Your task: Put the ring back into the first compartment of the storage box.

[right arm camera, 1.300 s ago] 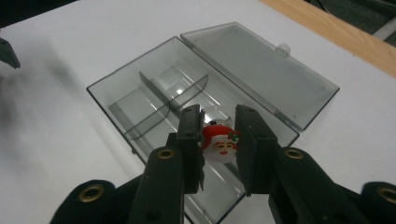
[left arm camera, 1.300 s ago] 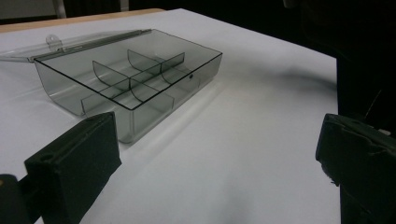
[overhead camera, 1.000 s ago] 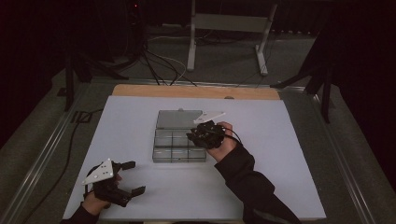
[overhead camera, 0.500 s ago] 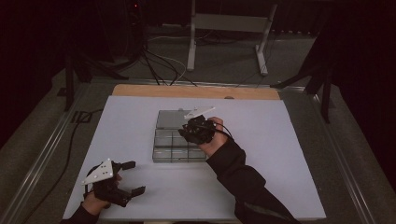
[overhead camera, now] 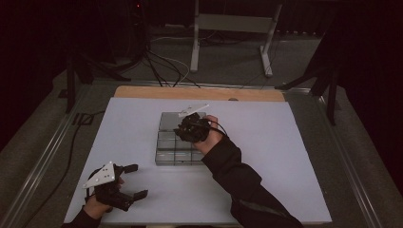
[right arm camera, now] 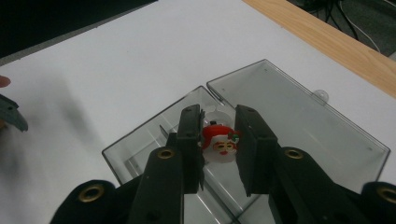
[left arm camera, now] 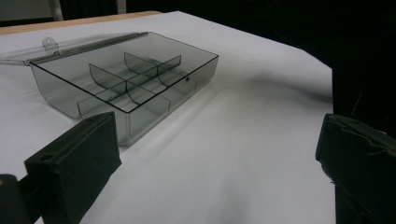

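Placement of a small Santa-face trinket (right arm camera: pixel 219 142) into the clear compartment box (overhead camera: pixel 166 142) looks like the step in hand. The right gripper (right arm camera: pixel 218 144) has its 2 jaws clamped on the trinket, a flat white disc with a red hat and a printed face, and holds it above the box; in the high view this gripper (overhead camera: pixel 186 129) hovers over the middle of the box, a little toward its far side. The box sits near the centre of the white table (overhead camera: pixel 285 156), its lid (right arm camera: pixel 299 116) folded flat open on the far side, and its dividers (left arm camera: pixel 133 84) mark off several cells that look empty from the left gripper view.

The left gripper (overhead camera: pixel 135 181) rests at the near left of the table, well apart from the box, with its 2 jaws wide apart and nothing between them.

To do this well, I would pick 1 cell and bring the trinket straight over its middle before lowering, so the jaws pass between the dividers rather than landing on one. Lowering close to the floor of the cell before opening should keep the disc from bouncing or rolling into a neighbouring cell. The box is light and unbraced, so any sideways knock against a wall could slide it; a vertical approach and exit avoids that.
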A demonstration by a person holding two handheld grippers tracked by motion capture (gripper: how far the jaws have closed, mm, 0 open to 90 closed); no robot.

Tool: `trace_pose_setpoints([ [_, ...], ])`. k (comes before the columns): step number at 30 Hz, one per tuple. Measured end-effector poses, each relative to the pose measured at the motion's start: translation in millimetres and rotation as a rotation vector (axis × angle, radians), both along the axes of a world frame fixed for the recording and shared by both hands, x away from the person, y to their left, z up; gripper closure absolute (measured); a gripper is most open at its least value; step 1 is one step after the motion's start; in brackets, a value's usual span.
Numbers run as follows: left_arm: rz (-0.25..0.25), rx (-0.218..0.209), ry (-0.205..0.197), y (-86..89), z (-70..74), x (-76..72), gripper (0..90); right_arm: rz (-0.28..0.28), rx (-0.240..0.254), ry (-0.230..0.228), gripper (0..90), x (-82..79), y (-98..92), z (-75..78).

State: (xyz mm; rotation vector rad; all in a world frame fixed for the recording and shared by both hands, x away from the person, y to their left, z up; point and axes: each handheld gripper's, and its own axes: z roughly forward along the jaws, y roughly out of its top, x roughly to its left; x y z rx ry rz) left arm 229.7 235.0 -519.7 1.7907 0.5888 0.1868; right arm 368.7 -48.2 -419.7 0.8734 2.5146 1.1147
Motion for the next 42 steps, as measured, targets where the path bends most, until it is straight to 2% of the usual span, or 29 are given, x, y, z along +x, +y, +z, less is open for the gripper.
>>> trace_pose_setpoints([
  [18,-0.002,0.001,0.001,-0.1,-0.3,0.1,0.4,0.017,0.003,0.049,71.8,12.2,28.9,-20.5],
  [34,-0.004,-0.004,0.0,0.0,0.1,-0.3,0.4,0.01,-0.013,0.085,71.8,21.4,39.5,-41.1],
  [42,-0.004,0.002,-0.004,0.1,0.1,-0.4,0.4,0.0,-0.018,0.129,71.7,27.4,40.2,-54.9],
])
